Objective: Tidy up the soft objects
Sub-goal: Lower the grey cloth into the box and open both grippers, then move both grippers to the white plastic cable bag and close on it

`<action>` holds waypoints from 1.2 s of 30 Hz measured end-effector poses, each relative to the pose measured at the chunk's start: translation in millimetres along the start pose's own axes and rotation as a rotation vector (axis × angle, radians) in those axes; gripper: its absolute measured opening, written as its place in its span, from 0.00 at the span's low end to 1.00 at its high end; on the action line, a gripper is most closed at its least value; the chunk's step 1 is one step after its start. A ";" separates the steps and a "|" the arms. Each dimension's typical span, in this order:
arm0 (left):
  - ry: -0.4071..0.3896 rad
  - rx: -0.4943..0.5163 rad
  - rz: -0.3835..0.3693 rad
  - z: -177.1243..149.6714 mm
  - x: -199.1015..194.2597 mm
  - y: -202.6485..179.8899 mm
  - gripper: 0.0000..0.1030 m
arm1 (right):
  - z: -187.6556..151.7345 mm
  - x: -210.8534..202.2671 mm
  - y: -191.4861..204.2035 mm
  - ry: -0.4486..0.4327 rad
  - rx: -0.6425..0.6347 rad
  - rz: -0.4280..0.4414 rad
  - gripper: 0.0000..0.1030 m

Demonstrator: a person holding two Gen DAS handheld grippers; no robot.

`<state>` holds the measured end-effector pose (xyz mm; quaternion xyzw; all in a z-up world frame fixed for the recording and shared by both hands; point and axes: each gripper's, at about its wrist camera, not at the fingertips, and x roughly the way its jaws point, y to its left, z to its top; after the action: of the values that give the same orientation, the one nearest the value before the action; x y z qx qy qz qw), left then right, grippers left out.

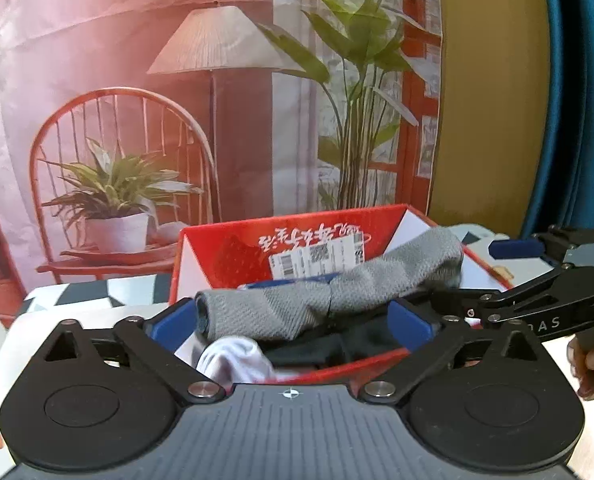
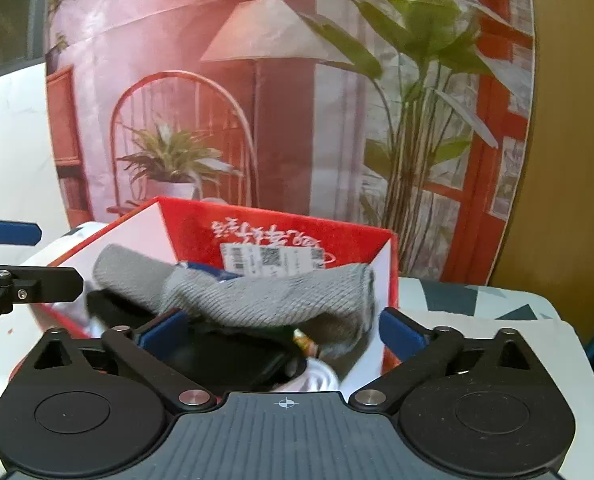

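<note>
1. Left gripper [image 1: 291, 320] jaws spread wide, clamping nothing.
2. Right gripper [image 2: 283, 330] likewise spread, empty.
3. Grey sock [image 1: 317, 296] drapes across the red box [image 1: 225, 256], over a white sock [image 1: 233, 360] and dark cloth [image 1: 317, 350].

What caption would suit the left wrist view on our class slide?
Open left gripper faces a grey sock draped across the red box, above white and dark socks.
</note>
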<state>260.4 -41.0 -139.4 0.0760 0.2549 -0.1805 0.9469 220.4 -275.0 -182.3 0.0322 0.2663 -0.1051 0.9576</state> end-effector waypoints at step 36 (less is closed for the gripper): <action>0.193 -0.174 0.179 -151.2 -59.3 5.0 1.00 | -162.4 -52.1 76.3 0.176 -0.037 0.097 1.00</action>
<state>145.7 17.3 -238.7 0.0332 0.3513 -0.0643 0.9335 111.8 -171.9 -294.0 0.0363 0.3494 -0.0502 0.9349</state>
